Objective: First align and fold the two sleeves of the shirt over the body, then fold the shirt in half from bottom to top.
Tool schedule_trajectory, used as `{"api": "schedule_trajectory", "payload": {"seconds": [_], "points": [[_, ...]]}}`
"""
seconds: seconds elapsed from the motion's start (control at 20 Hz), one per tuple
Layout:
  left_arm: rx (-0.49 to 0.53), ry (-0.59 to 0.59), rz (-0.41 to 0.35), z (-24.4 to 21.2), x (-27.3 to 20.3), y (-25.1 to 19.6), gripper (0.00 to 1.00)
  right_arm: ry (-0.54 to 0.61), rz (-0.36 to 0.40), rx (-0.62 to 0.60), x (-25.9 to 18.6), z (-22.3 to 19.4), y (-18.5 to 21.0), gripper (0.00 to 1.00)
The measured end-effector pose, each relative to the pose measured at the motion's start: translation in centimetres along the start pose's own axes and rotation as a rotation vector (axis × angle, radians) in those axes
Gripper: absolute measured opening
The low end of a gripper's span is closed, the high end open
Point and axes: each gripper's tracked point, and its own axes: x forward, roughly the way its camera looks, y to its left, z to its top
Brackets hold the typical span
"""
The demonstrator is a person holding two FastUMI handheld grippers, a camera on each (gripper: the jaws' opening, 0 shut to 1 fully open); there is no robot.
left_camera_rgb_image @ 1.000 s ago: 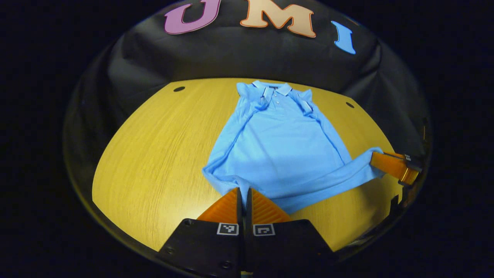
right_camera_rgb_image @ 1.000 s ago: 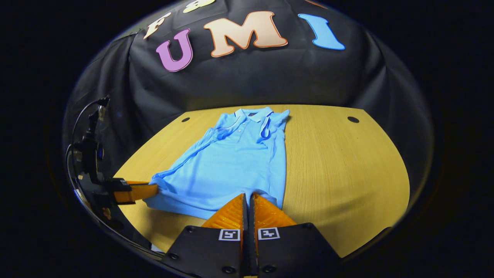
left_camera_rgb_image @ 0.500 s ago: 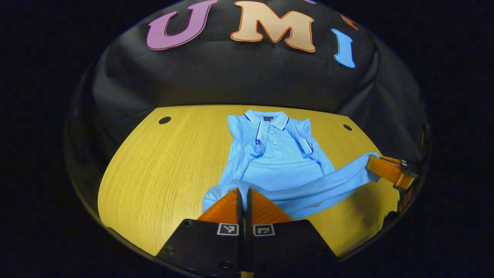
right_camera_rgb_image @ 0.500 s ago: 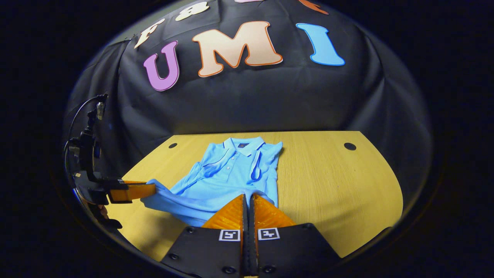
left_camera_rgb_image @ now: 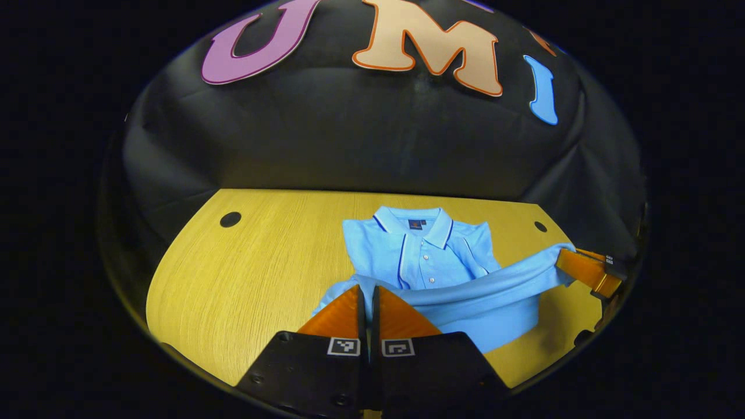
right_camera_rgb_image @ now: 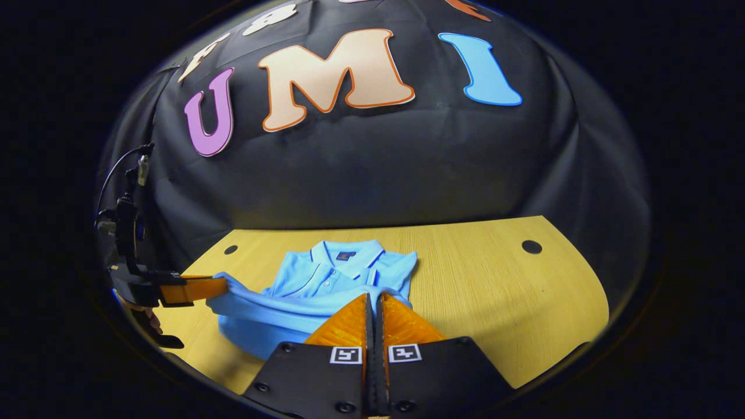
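A light blue polo shirt [left_camera_rgb_image: 430, 262] [right_camera_rgb_image: 326, 279] lies on the yellow wooden table [left_camera_rgb_image: 250, 273] [right_camera_rgb_image: 500, 291], collar toward the wall and both sleeves folded over the chest. My left gripper [left_camera_rgb_image: 366, 289] is shut on the left corner of the bottom hem. My right gripper [right_camera_rgb_image: 374, 297] is shut on the right corner. The hem hangs stretched between them, lifted above the table and carried over the lower body of the shirt. In the left gripper view the right gripper [left_camera_rgb_image: 567, 254] shows at the far right. The left gripper [right_camera_rgb_image: 224, 285] appears at the far left of the right gripper view.
The table has round dark holes near its back corners [left_camera_rgb_image: 230, 219] [right_camera_rgb_image: 531, 247]. Black cloth rises as a wall just behind the table [left_camera_rgb_image: 372, 145]. Bare wood lies to the left of the shirt in the left gripper view and to its right in the right gripper view.
Both grippers have carried the hem up and forward toward the collar. Less of the shirt's body shows now, and the collar sits nearer in both views.
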Motion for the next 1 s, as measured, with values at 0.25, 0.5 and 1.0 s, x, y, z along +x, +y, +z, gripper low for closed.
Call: {"api": "schedule_trajectory", "payload": {"seconds": [0.25, 0.5, 1.0], "points": [[0.027, -0.020, -0.010, 2.8, 5.1, 0.6, 0.00, -0.013, -0.046, 0.019, 5.6, 0.8, -0.8, 0.02], [0.082, -0.050, -0.019, 4.0, 10.2, 0.9, 0.00, 0.003, -0.105, 0.039, 10.9, -0.3, -2.3, 0.00], [0.049, -0.151, -0.039, 4.2, 15.1, 1.4, 0.07, 0.042, -0.228, 0.133, 16.1, -3.2, -4.4, 0.16]]}}
